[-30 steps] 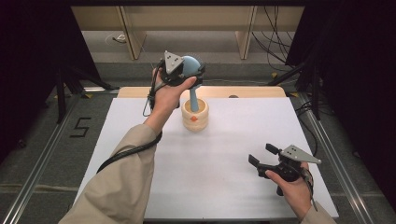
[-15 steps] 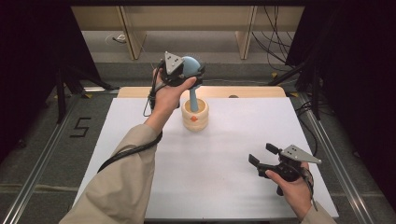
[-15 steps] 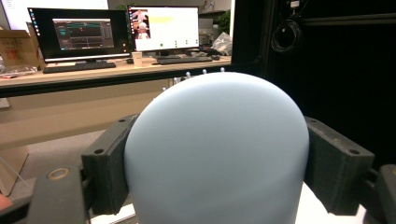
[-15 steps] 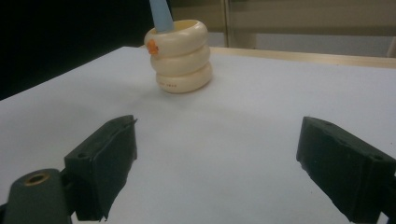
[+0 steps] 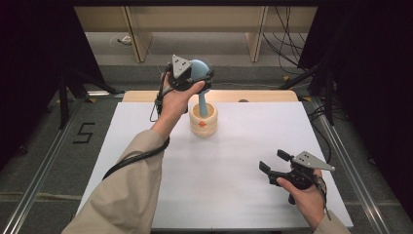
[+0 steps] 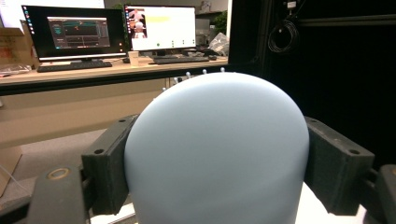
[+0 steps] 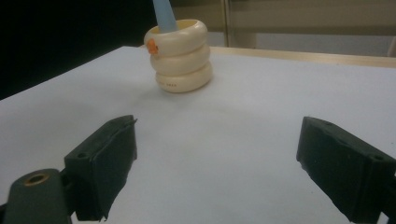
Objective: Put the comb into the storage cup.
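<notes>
The left hand-held gripper (image 5: 198, 74) is clamped on the round head of the blue spoon (image 6: 217, 154), whose handle stands in the cream holder (image 5: 203, 121) at the bench's (image 5: 146, 126) far side. Lifting it out looks not yet done. The right hand-held gripper (image 5: 272, 162) waits wide and empty.

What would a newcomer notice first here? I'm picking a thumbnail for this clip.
First, the pale blue dome clamped between the left tongs, held above the far middle of the white table; its stem runs down into a cream ringed holder. Next, the right tongs at the near right, open over bare table.
</notes>
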Motion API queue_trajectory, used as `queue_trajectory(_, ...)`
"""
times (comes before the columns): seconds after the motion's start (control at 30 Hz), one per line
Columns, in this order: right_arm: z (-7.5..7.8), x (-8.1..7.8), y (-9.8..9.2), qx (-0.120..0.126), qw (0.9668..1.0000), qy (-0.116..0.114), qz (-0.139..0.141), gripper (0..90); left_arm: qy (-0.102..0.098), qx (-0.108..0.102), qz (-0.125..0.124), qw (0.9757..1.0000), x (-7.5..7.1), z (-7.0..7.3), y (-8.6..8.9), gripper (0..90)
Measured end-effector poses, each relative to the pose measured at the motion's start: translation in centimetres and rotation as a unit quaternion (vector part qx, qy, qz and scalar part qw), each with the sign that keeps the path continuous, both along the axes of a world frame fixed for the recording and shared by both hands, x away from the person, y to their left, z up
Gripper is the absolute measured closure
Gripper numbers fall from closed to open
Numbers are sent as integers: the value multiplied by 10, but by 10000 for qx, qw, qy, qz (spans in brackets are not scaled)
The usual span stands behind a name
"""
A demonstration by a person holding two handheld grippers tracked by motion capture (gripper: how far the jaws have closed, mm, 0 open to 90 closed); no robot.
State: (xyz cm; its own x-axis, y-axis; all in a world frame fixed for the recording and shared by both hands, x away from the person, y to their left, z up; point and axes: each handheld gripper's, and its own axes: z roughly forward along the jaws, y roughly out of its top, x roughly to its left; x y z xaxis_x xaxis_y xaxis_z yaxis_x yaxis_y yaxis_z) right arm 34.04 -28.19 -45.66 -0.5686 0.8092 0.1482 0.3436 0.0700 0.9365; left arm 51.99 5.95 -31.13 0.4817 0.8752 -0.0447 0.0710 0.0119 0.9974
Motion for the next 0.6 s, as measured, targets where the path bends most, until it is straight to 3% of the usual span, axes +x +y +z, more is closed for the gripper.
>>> queue_trajectory(0.6, 0, 0, 0, 4, 10000, 7, -9, 129, -27, 106, 21, 9999, 6, -10, 2, 197)
